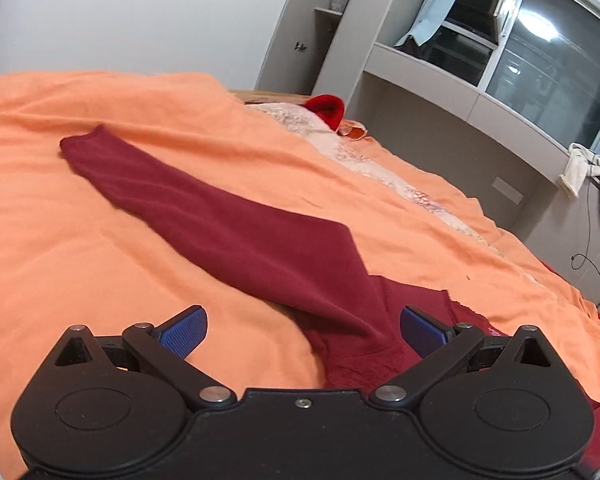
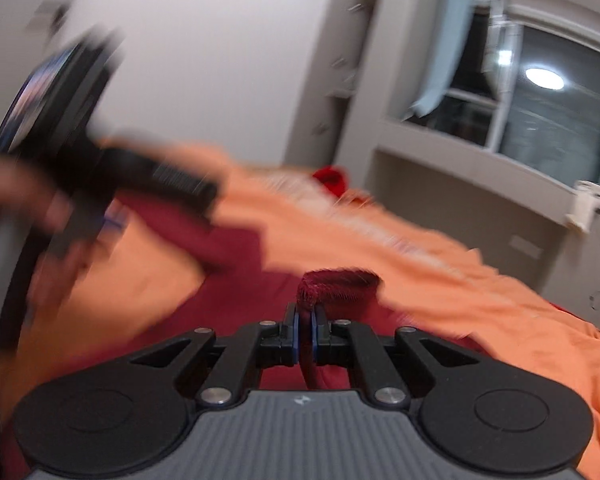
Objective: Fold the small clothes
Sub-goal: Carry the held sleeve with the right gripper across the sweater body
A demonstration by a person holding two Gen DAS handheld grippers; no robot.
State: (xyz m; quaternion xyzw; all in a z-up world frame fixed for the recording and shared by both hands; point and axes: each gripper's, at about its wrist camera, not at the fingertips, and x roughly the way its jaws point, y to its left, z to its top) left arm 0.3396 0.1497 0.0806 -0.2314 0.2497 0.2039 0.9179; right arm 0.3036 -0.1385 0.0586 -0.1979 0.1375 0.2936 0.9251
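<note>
Two wrist views look across a bed covered by an orange sheet. In the left wrist view, a dark red garment lies on the sheet, one long sleeve running from the upper left toward the lower middle of the frame. At the bottom, the left gripper has its blue-padded jaws spread wide apart, the cloth lying between them but touching neither pad. At the upper right, a dark window reflects a ceiling lamp. The right wrist view is blurred: at its left edge a dark shape, probably the other gripper in a hand, hangs over the garment. At bottom centre, the right gripper is clamped on a bunched red edge of the garment, lifted above the sheet.
</note>
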